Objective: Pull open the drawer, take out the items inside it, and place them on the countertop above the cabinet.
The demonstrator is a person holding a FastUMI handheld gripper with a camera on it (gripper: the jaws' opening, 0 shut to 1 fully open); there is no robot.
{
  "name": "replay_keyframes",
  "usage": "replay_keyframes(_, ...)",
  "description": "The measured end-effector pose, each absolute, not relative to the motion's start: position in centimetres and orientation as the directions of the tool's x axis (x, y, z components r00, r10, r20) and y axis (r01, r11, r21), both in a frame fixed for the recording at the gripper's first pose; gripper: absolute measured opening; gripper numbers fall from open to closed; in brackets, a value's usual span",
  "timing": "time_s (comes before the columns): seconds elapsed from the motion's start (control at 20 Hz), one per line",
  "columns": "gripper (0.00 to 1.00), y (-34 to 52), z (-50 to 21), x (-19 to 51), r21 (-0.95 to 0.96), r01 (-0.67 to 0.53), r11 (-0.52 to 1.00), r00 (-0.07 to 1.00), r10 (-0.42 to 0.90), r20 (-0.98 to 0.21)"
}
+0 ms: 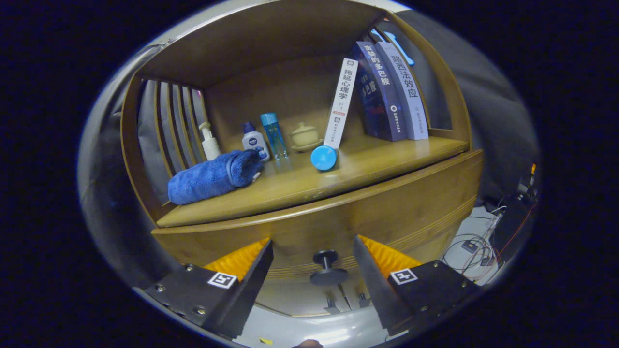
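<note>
Gripper view: a wooden cabinet (pixel 309 227) is seen from the front, with an open shelf above a drawer.
Gripper (pixel 312 256): the fingers are held spread apart, with nothing gripped between them.
Drawer (pixel 387 212): it is seen closed, its front running flush under the countertop.
Drawer knob (pixel 328 267): a dark round knob is seen between the two fingers, untouched by either.
Countertop (pixel 338 176): the shelf surface above the drawer is loaded with several things.
Blue towel (pixel 215 176): it is rolled and laid near the front left of the countertop.
Pump bottle (pixel 209 141): it is stood behind the towel, beside the slatted side wall.
Small bottle (pixel 255 140): a white bottle with a dark cap is placed just behind the towel's end.
Clear blue bottle (pixel 274 136): it is stood upright just beside the small bottle.
Lidded cup (pixel 305 136): it is set on a saucer near the back.
Blue round object (pixel 323 158): it is laid in front of the cup.
Books (pixel 382 92): three are leaned on the right side of the shelf.
Cables (pixel 476 246): they are strewn on the floor beside the cabinet.
</note>
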State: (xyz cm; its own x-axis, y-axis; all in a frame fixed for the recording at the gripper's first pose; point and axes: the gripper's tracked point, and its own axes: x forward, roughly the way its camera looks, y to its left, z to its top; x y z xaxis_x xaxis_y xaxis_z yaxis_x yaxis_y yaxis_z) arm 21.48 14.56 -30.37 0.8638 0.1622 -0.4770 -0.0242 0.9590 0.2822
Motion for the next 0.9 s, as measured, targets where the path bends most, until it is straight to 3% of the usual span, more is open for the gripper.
replay_keyframes(0.9, 0.99, 14.50, -30.57, 21.81, 0.299, 0.027, 0.954, 0.856, 0.133, -0.500)
